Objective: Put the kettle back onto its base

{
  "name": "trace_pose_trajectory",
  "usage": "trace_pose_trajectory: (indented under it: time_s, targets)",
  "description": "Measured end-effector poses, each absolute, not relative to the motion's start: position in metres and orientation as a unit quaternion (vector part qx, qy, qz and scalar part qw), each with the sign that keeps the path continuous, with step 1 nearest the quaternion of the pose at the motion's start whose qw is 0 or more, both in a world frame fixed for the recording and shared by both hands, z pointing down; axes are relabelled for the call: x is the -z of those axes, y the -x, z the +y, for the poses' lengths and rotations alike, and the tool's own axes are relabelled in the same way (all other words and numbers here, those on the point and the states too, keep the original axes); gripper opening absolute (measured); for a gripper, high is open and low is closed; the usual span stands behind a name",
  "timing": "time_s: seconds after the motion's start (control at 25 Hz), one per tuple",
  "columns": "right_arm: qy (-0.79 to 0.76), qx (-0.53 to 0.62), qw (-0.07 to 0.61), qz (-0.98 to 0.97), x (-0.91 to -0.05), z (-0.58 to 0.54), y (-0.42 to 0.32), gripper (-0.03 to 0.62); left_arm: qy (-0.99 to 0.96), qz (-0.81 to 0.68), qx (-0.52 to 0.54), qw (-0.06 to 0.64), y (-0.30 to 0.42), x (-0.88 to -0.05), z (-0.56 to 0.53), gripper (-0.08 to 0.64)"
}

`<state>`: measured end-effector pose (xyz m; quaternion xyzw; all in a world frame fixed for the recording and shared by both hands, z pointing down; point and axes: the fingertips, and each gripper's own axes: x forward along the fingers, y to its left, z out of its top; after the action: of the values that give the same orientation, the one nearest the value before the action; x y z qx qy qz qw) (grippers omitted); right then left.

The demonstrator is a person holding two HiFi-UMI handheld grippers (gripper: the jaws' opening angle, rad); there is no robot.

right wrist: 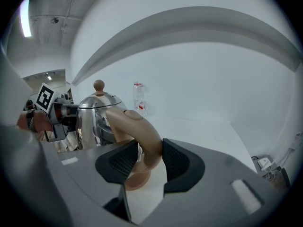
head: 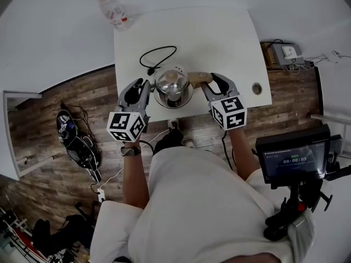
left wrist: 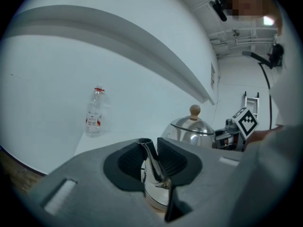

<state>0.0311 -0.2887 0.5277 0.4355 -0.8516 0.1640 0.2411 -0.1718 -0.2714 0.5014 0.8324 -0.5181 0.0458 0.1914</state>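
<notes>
Nearest, person: a white top fills the lower head view, and both forearms reach forward to the table's (head: 219, 37) near edge
Marker cubes: one sits on the back of each gripper, closer to the person than the jaws, the left (head: 126, 126) and the right (head: 228, 113)
Kettle position: the steel kettle (head: 173, 84) is between the two grippers, over the near edge of the white table, upright, with its knobbed lid on top
Kettle relative to left gripper: the spout (left wrist: 150, 164) rises between this gripper's jaws, and the kettle body (left wrist: 189, 131) lies beyond and to the right in the left gripper view
Left gripper (head: 147, 85): jaws partly closed and clamped on the spout, with a ribbed pad against each side (left wrist: 150, 145)
Kettle relative to right gripper: the tan handle (right wrist: 137, 126) curves down between this gripper's jaws, and the kettle body (right wrist: 92, 117) lies beyond and to the left in the right gripper view
Right gripper (head: 209, 83): jaws fairly wide, gripping the handle from both sides (right wrist: 144, 148)
Base: a darker ring (head: 174, 104) edges the kettle's near side; whether the kettle rests on it cannot be told
Cable: a black loop (head: 159, 53) lies on the table just behind the kettle
Bottle: a clear plastic bottle (head: 112, 9) with a red label stands at the table's far left corner, well apart from the kettle
</notes>
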Motion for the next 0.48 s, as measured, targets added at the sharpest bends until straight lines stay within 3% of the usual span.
trace_pose_trajectory:
  time_s: [0.48]
  targets:
    - [-0.431, -0.173, 0.276, -0.841, -0.566, -0.286, -0.039, 0.158, -0.834, -0.503, -0.08, 0.21, 0.163, -0.537, -0.276, 0.087]
